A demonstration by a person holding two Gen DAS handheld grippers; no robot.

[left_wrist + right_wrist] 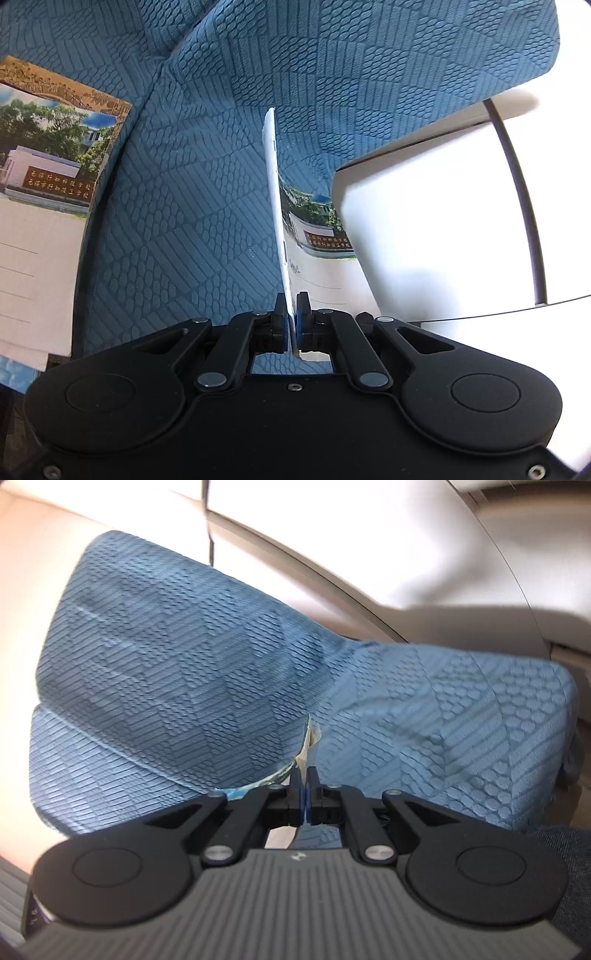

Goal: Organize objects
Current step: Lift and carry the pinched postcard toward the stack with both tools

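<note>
Pinching thin booklets point(280, 206) edge-on, both jaws closed above blue sofa point(192, 206).

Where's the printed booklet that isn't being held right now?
In the left wrist view, the loose booklet lies at the far left edge on the blue sofa cover, left of the one the left gripper pinches.

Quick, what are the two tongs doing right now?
Left tongs: closed on a photo card held edge-on.
Right tongs: closed on a thin card edge; which card cannot be told.
</note>
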